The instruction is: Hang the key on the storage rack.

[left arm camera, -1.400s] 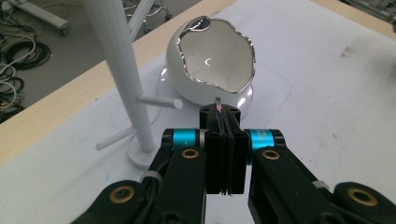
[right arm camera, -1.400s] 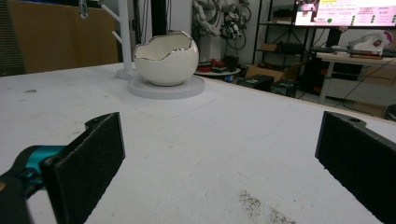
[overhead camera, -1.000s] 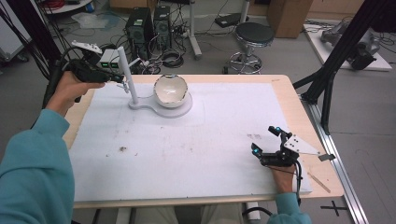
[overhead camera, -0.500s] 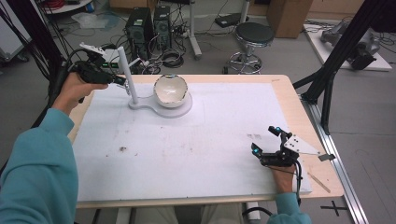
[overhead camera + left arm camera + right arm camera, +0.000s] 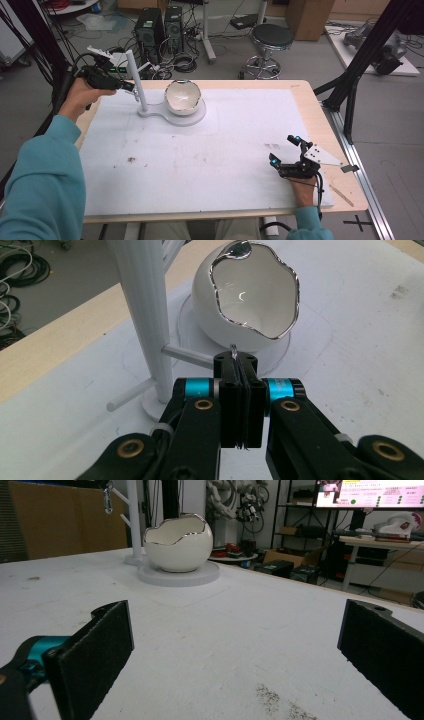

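Observation:
A white stand point(image 5: 150, 111) holds an upright post point(image 5: 135, 80) with side pegs and a white egg-shaped bowl point(image 5: 183, 96) with a silver rim. In the left gripper view the post point(image 5: 145, 315) rises at the left and the bowl point(image 5: 252, 295) lies ahead. My left gripper point(image 5: 235, 360) is shut on a small silvery metal piece point(image 5: 233, 348), just in front of a peg point(image 5: 187, 356). From above, the left gripper point(image 5: 131, 86) hovers beside the post. My right gripper point(image 5: 283, 149) rests open on the table's near right, nothing between its jaws point(image 5: 235, 645); the bowl point(image 5: 177, 542) is far ahead.
A white mat point(image 5: 225, 145) covers the wooden table point(image 5: 320, 115). A small dark stain point(image 5: 131, 160) marks its left part. Beyond the far edge are computer towers point(image 5: 155, 25), cables and a stool point(image 5: 271, 40); a black frame leg point(image 5: 350, 85) stands at the right.
My left hand has edged slightly towards the post, still shut on the metal piece. The right gripper has not moved.

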Demonstrator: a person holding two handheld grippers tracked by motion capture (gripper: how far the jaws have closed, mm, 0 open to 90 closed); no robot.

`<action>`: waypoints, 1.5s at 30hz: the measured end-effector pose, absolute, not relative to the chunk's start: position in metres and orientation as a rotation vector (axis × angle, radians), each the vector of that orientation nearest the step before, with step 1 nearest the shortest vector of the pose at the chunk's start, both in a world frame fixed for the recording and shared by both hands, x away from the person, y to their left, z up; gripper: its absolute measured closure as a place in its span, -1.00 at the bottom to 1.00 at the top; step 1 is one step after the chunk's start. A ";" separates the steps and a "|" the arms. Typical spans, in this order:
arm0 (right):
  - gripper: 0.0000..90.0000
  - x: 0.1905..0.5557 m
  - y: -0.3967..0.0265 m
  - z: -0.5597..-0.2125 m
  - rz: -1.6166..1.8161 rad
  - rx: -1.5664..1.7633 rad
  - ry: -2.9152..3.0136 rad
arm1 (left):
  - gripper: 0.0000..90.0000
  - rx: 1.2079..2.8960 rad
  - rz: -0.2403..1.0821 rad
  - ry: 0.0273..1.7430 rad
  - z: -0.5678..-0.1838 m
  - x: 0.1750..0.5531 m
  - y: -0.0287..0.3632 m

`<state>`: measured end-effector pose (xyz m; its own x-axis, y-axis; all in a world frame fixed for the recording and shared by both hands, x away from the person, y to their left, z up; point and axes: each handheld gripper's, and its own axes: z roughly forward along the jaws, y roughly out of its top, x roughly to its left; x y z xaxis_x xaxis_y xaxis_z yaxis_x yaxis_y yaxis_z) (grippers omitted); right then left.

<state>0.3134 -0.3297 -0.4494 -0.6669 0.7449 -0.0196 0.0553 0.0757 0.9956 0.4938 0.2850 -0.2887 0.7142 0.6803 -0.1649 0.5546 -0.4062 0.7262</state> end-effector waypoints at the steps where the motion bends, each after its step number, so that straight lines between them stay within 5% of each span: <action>1: -0.99 0.313 -0.330 -0.449 1.640 0.792 1.816 | 0.97 2.110 0.200 0.940 -0.289 0.494 0.285; 34: -0.99 0.313 -0.330 -0.449 1.638 0.787 1.819 | 0.93 2.088 0.280 0.894 -0.299 0.501 0.289; 40: -0.99 0.313 -0.329 -0.449 1.637 0.787 1.819 | 0.68 2.074 0.378 0.876 -0.302 0.498 0.291; 45: -0.99 0.313 -0.329 -0.449 1.637 0.785 1.820 | 0.16 2.037 0.397 0.923 -0.298 0.495 0.296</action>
<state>0.3129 -0.3293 -0.4493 -0.6694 0.7425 -0.0246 0.0538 0.0815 0.9952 0.4954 0.2961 -0.2981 0.6785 0.7327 -0.0530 0.4657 -0.3733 0.8023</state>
